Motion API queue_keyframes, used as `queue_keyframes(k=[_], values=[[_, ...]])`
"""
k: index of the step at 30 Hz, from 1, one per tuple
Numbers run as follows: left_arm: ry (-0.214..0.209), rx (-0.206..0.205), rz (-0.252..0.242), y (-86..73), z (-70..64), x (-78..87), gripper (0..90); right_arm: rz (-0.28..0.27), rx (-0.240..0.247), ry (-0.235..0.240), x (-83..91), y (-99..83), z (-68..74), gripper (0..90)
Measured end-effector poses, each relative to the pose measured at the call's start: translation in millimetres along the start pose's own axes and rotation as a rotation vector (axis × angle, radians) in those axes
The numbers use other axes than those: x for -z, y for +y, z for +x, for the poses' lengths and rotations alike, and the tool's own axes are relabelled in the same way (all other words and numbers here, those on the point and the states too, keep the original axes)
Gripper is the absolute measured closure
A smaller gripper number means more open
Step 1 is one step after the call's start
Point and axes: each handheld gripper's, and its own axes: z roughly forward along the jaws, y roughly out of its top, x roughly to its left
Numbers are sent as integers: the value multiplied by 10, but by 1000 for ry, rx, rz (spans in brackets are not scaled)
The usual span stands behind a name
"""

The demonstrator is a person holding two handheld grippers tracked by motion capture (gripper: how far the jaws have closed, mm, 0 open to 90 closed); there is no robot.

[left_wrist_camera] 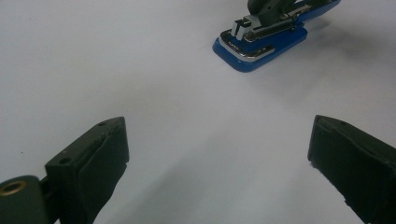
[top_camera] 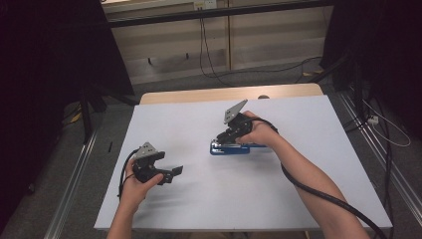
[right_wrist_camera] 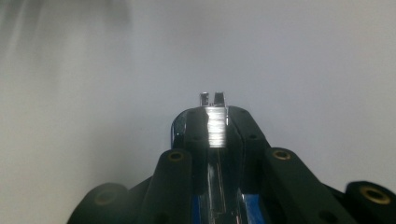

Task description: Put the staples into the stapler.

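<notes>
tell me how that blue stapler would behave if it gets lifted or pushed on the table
The blue stapler looks rigid, plastic over metal, so probably heavy for its size. Its flat base should slide rather than roll or tip. The right hand-held gripper clamps its shiny metal top, which may be slippery.

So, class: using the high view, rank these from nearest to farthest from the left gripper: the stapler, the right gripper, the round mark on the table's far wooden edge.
1. Stapler: blue, mid-table, right of the left gripper.
2. Right gripper: just beyond, clamped on the stapler's top.
3. Round mark: far wooden edge of the table.
</notes>
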Motion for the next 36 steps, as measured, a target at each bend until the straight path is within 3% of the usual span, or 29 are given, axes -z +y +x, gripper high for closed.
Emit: queue_keyframes(k=[29, 36], values=[[1, -5, 9, 1, -7, -20, 53, -3, -1, 12, -44, 13, -19, 788], [-1, -4, 10, 0, -2, -19, 53, -22, -28, 15, -80, 25, -16, 745]])
